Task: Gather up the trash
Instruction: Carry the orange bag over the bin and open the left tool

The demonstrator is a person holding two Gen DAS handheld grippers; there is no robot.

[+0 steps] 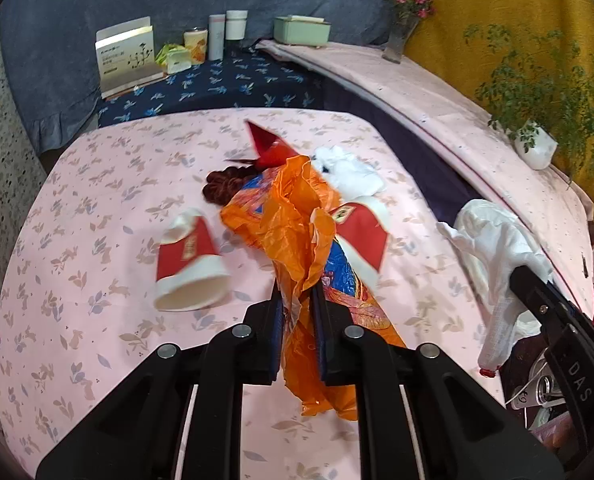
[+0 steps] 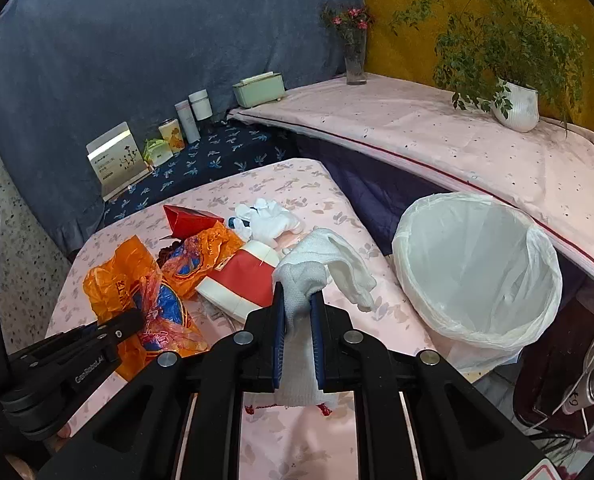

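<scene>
My left gripper (image 1: 297,300) is shut on a crumpled orange plastic bag (image 1: 293,216) and holds it above the pink floral table (image 1: 97,184). The bag also shows in the right wrist view (image 2: 137,280), with the left gripper (image 2: 139,316) on it. My right gripper (image 2: 299,304) is shut on a white knitted glove (image 2: 321,264), seen at the right in the left wrist view (image 1: 493,248). Two red-and-white paper cups lie on the table, one at the left (image 1: 189,264), one behind the bag (image 1: 361,232). A white-lined trash bin (image 2: 477,272) stands to the right of the table.
A second white glove (image 2: 269,220), a red folded carton (image 2: 189,220) and a dark red crumpled item (image 1: 221,188) lie at the table's far side. Behind are a dark blue shelf with containers (image 2: 185,120), a green box (image 2: 259,88), a flower vase (image 2: 355,56) and a potted plant (image 2: 517,104).
</scene>
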